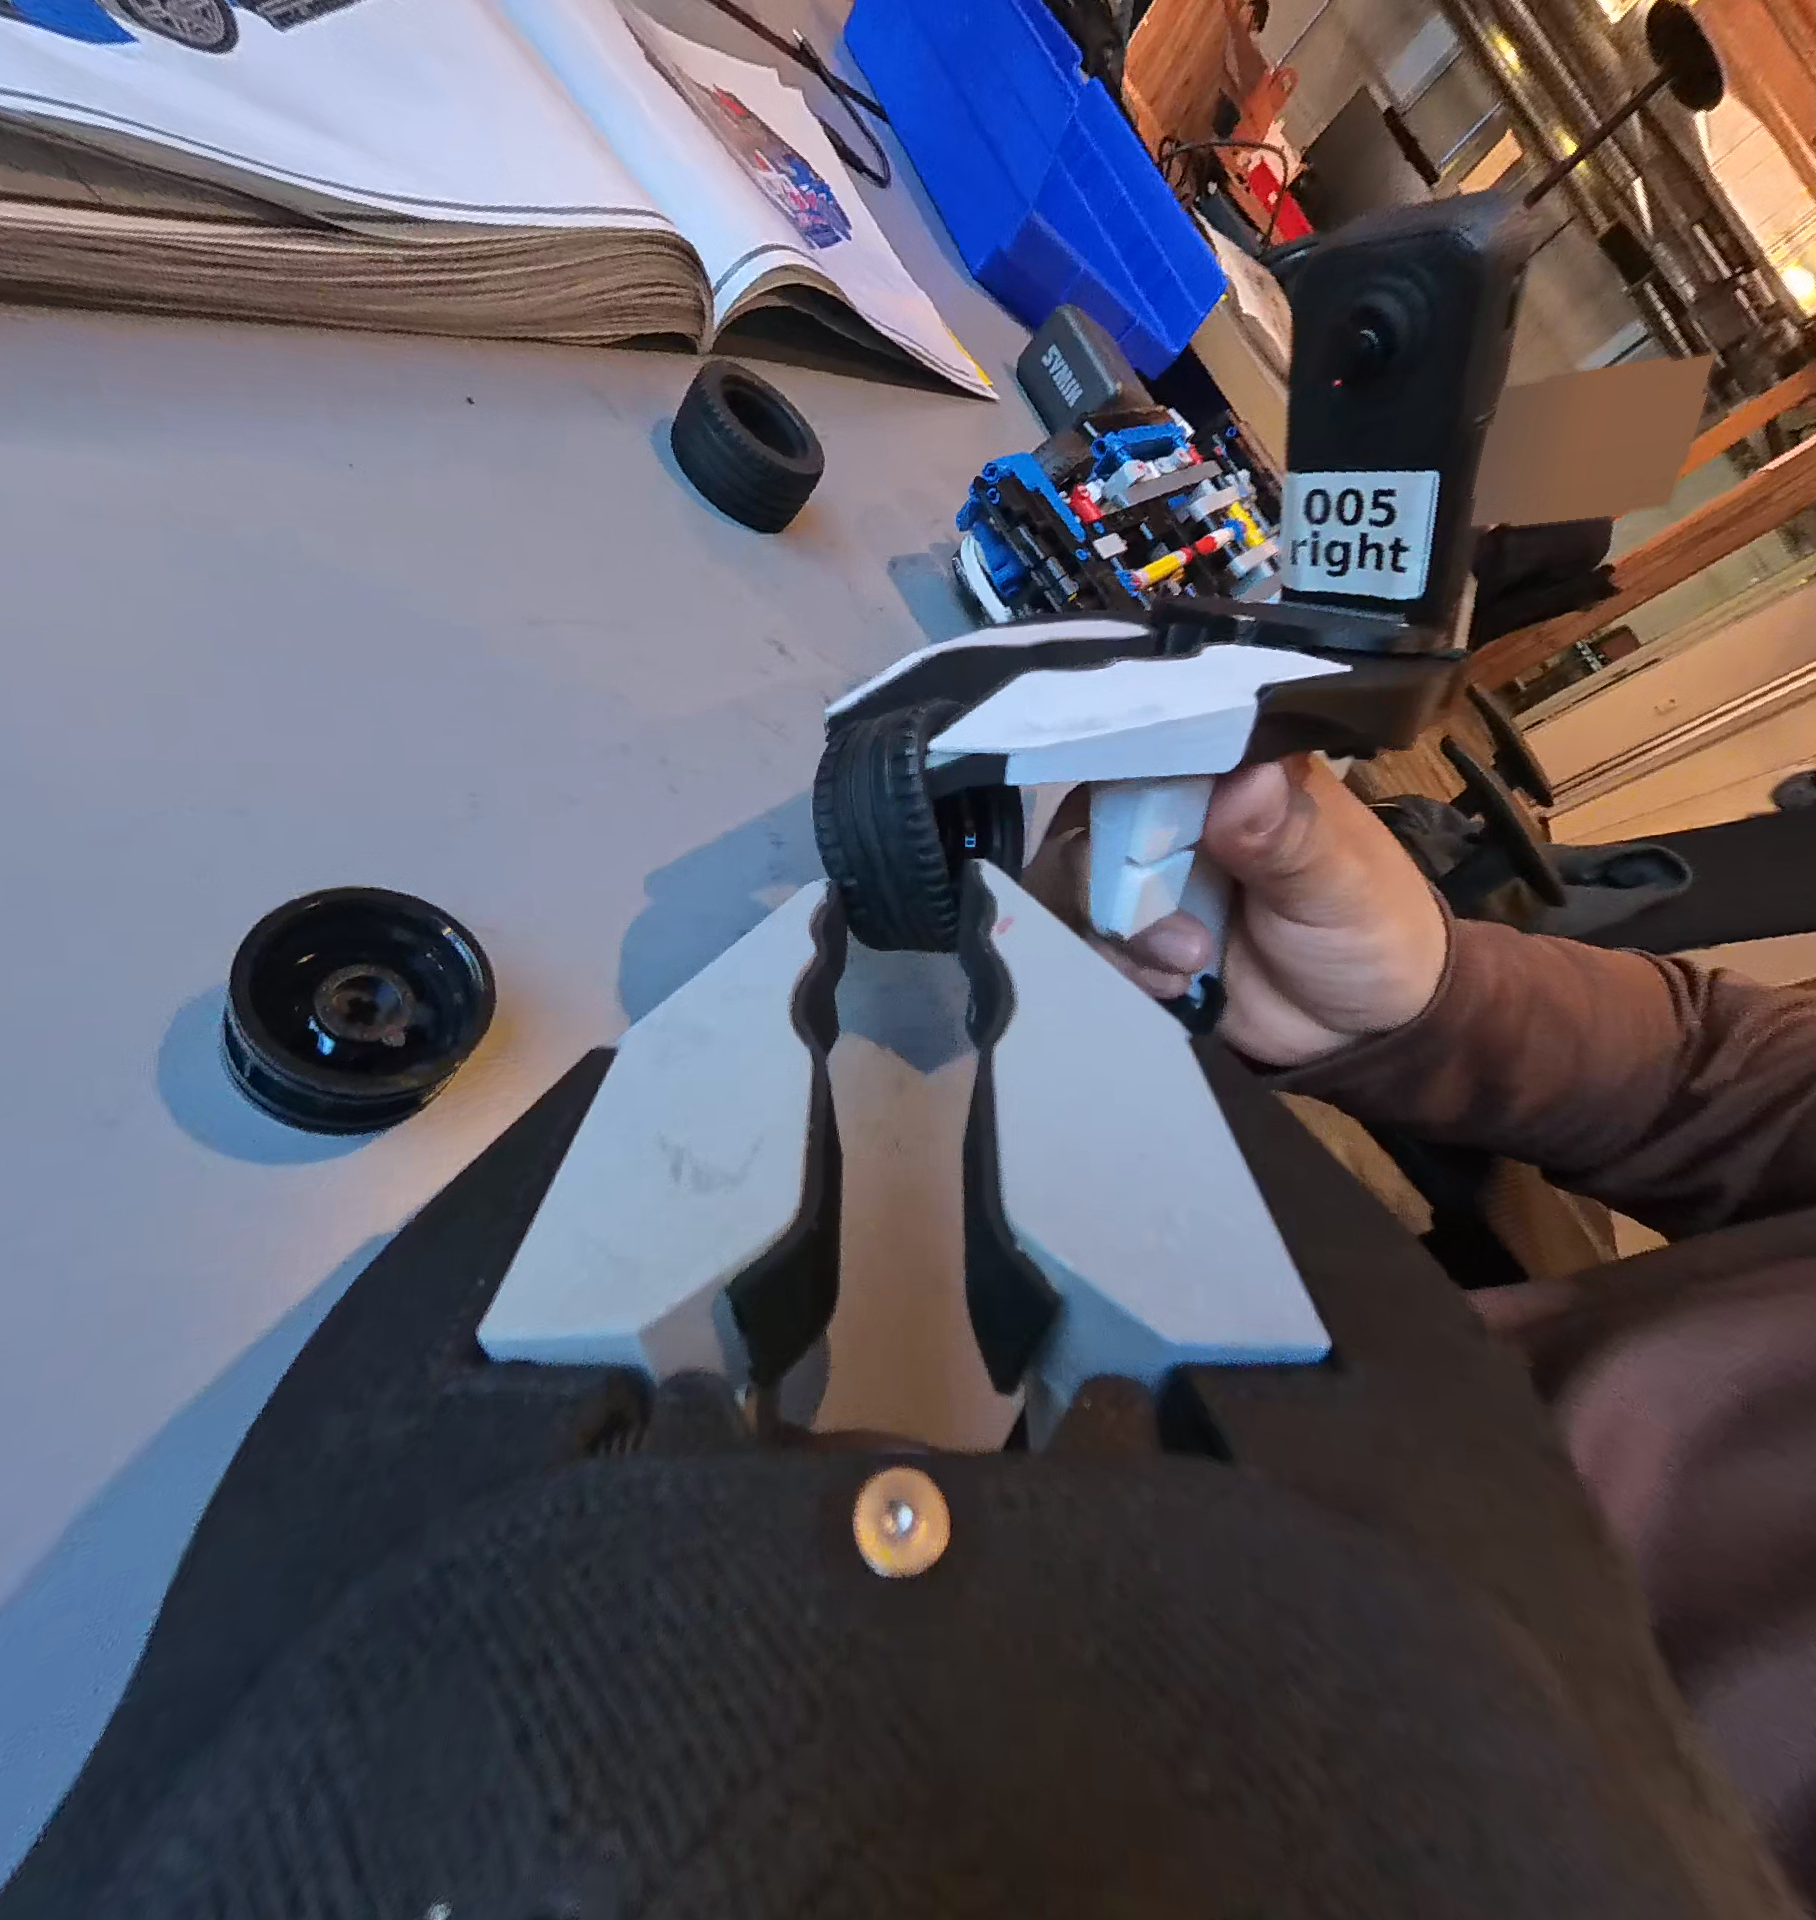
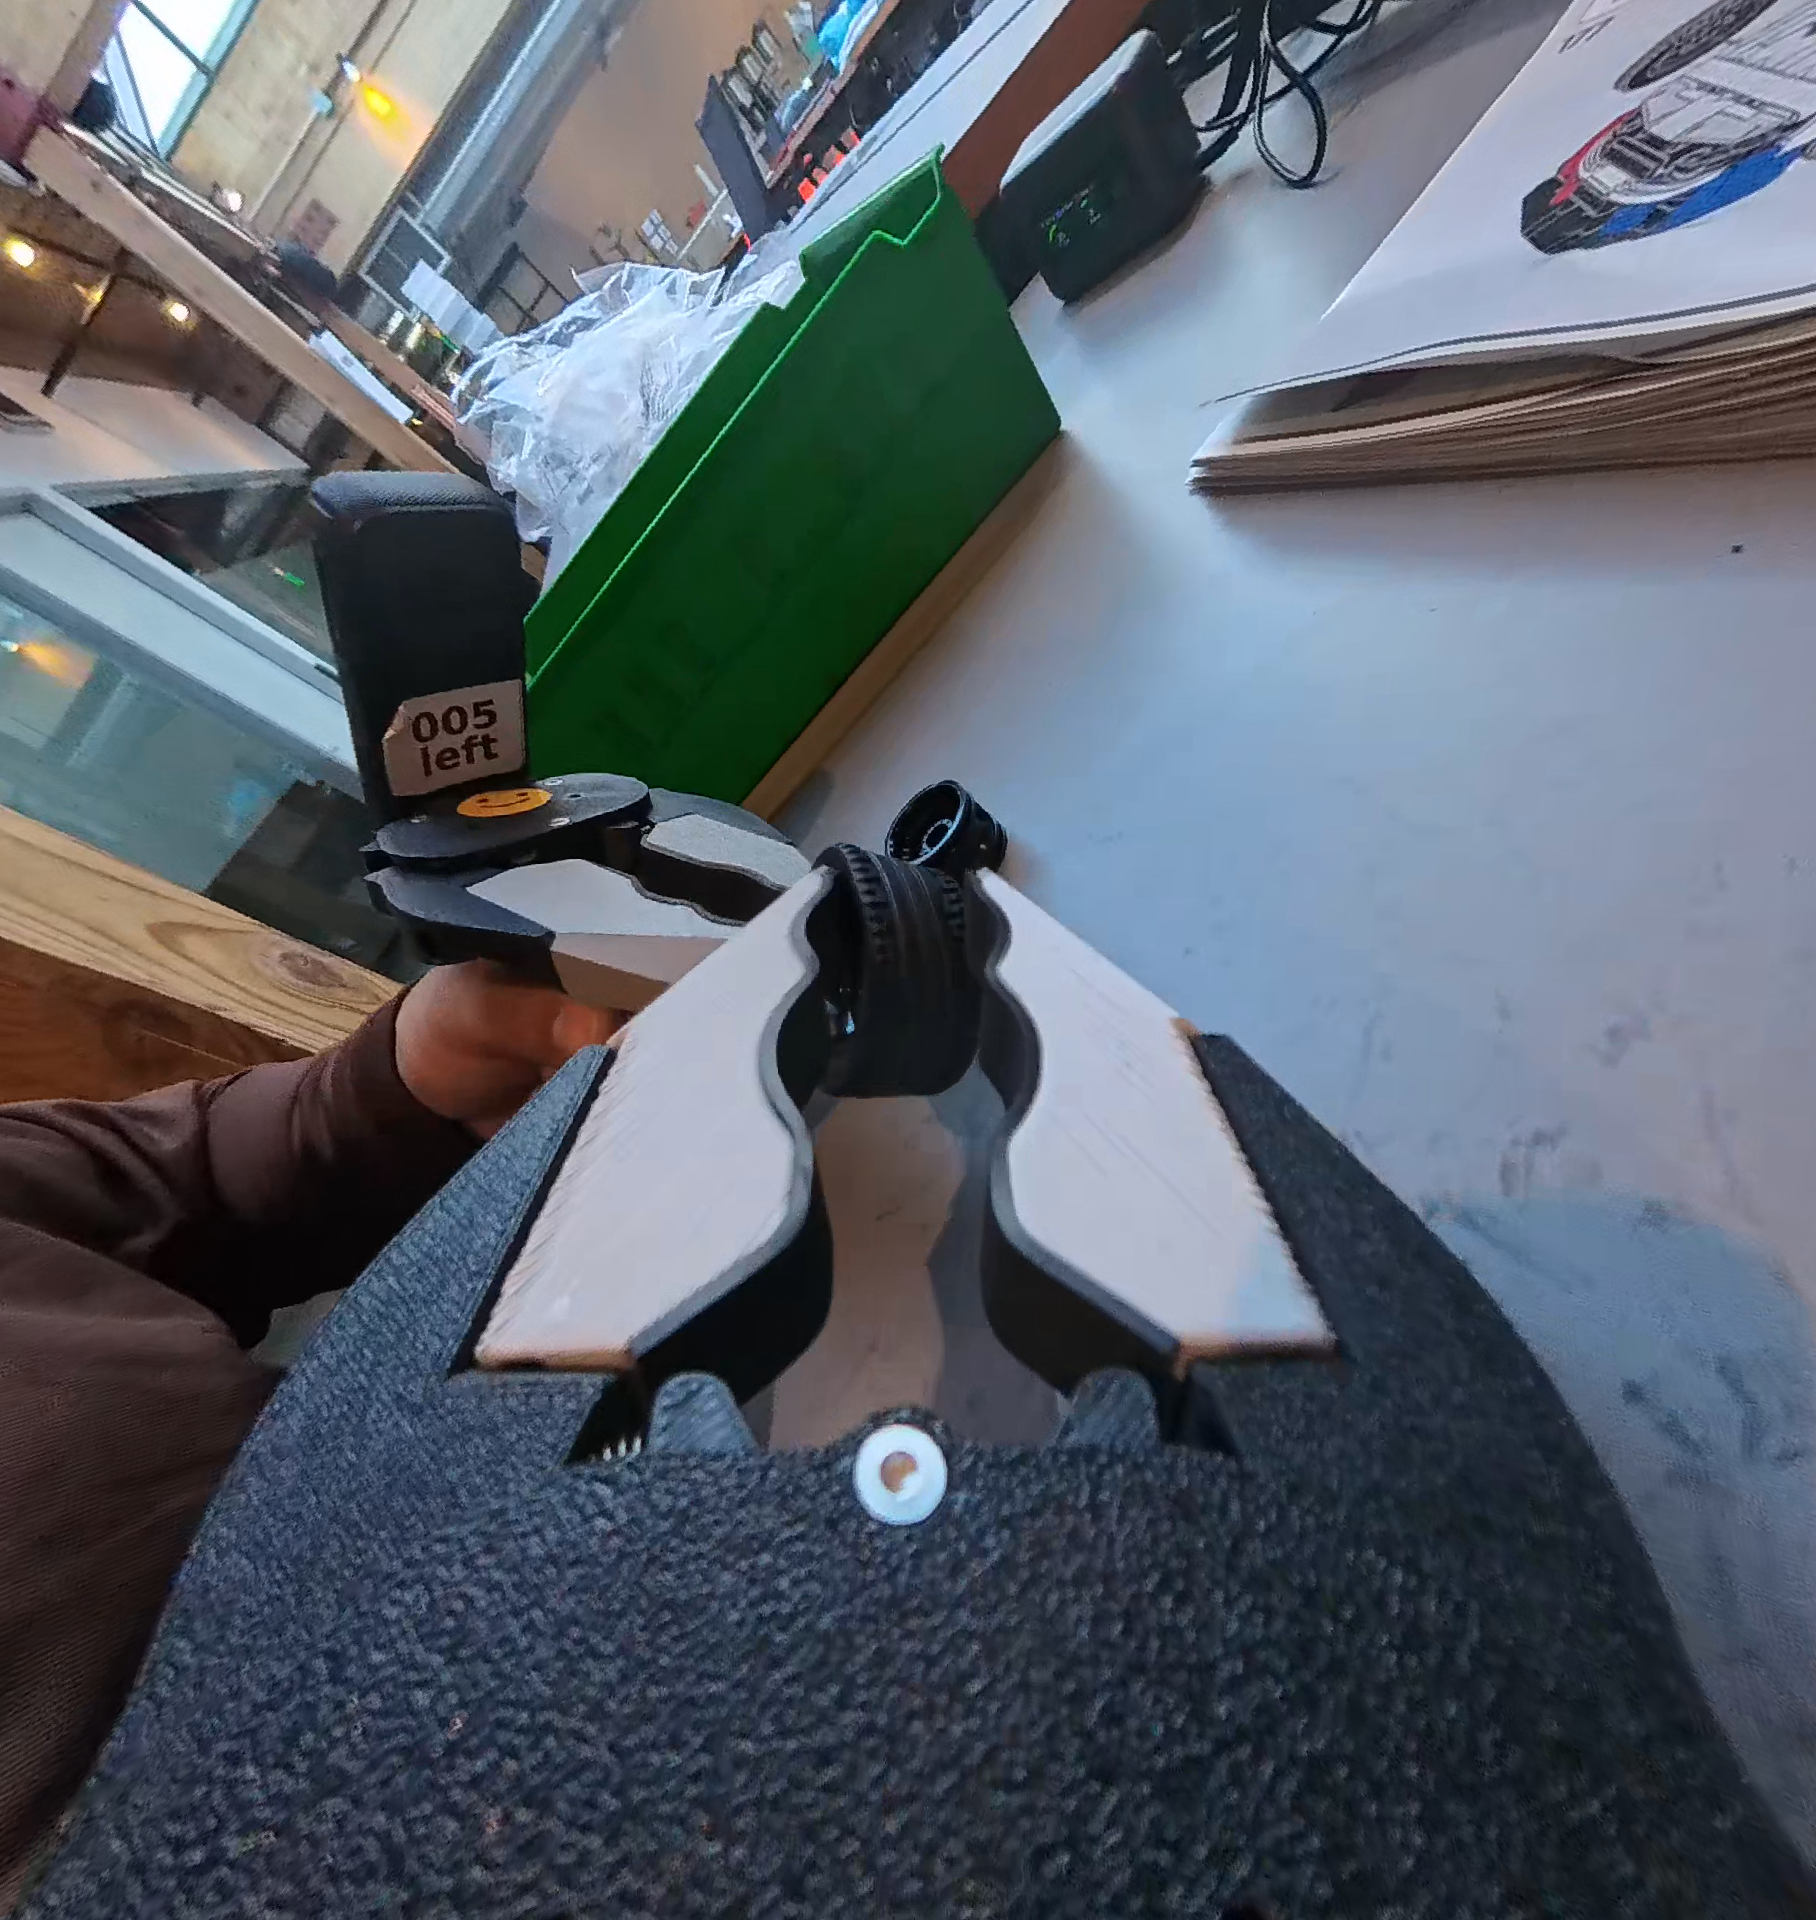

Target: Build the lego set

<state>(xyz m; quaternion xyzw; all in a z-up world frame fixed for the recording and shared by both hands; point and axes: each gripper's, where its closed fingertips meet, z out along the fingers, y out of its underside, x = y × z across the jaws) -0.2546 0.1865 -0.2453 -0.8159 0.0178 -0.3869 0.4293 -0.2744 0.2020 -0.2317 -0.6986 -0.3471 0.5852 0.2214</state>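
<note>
Left wrist view takes in the grey surface [image 1: 260, 675] first, with the thick open instruction book [image 1: 364, 177] lying flat at the far side, presumably kept spread so its pictures can be checked during the build. Beyond it stands a blue bin [image 1: 1039, 177], and in the right wrist view a green bin [image 2: 779, 499] holding clear bags sits along the edge, out of the working area. The partly built lego car [image 1: 1122, 520] rests further back behind the right tongs [image 1: 883, 727], parked where it will not be knocked. Both tongs meet over the middle of the surface on one black tyre [image 1: 888, 831]: the right tongs are closed on it from above, while the left tongs [image 1: 899, 914] pinch its lower edge at their tips, narrow. A dark rim seems to sit inside the tyre, though that part is shadowed and I cannot be sure how far it is seated. Gripping from two sides likely serves to steady the rubber while the rim is pressed home. A loose black rim [image 1: 358, 1008] lies hub-up near the left tongs, and a spare tyre [image 1: 748, 447] lies by the book, both within easy reach for the next wheel.
</note>
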